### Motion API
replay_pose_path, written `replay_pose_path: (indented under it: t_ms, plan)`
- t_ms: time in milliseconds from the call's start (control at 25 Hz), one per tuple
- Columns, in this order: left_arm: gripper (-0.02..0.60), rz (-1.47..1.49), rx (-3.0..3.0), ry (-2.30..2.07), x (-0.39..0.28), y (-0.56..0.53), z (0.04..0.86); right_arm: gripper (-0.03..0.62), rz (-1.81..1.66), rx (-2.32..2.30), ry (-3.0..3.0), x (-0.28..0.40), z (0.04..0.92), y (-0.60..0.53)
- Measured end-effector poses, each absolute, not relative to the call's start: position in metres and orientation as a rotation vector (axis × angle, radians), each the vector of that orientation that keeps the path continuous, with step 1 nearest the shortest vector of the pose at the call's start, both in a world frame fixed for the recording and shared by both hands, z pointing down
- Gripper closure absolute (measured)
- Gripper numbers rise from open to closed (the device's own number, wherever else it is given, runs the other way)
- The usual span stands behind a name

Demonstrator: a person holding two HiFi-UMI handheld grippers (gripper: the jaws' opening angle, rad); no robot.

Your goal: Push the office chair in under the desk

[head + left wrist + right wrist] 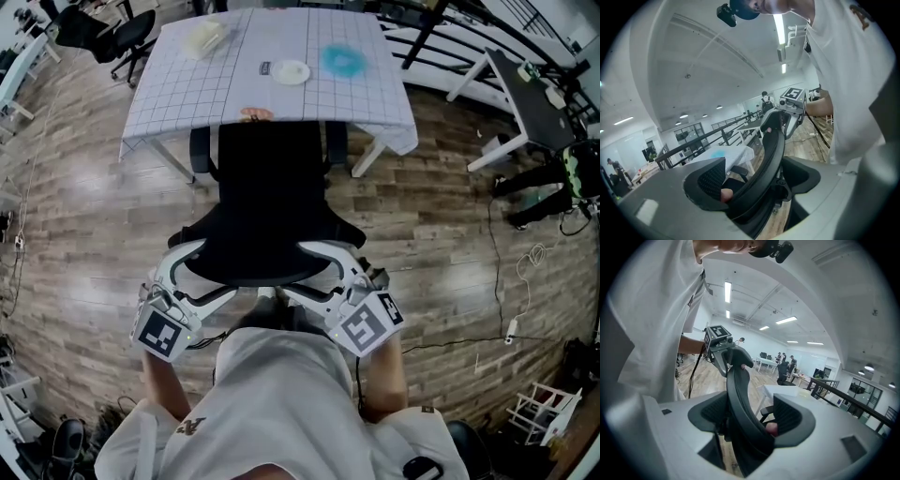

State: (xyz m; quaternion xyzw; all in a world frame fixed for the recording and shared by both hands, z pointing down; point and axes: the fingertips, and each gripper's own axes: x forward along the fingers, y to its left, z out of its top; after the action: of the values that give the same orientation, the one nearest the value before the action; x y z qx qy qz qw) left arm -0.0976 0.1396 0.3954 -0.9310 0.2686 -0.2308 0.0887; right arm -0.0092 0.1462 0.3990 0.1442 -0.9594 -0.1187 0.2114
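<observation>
Both left gripper [754,182] and right gripper [750,420] clamp office chair's [267,202] backrest.

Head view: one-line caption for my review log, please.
The left gripper and right gripper clamp the backrest's top edge on the office chair, which faces the cloth-covered desk.

Head view steeply down over office chair [270,202] and desk [272,84], both gripper views close on the shared backrest [776,150]

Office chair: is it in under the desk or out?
Mostly out: the office chair sits before the desk, only its front at the edge. The left gripper and right gripper clamp its backrest.
</observation>
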Motion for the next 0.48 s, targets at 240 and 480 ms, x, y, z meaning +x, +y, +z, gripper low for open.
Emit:
replay_pose_path:
  t_ms: [240, 480]
  plan:
    - [0.199, -0.683, -2.763, 0.804, -0.094, 0.124, 0.397, 0.279, -0.317, 0.394, -2.663, -0.005, 0.401, 0.129]
    - [0.201, -0.678, -2.773, 0.796, -0.089, 0.107, 0.398, 0.278, -0.308, 0.399, -2.657, 0.0, 0.401, 0.113]
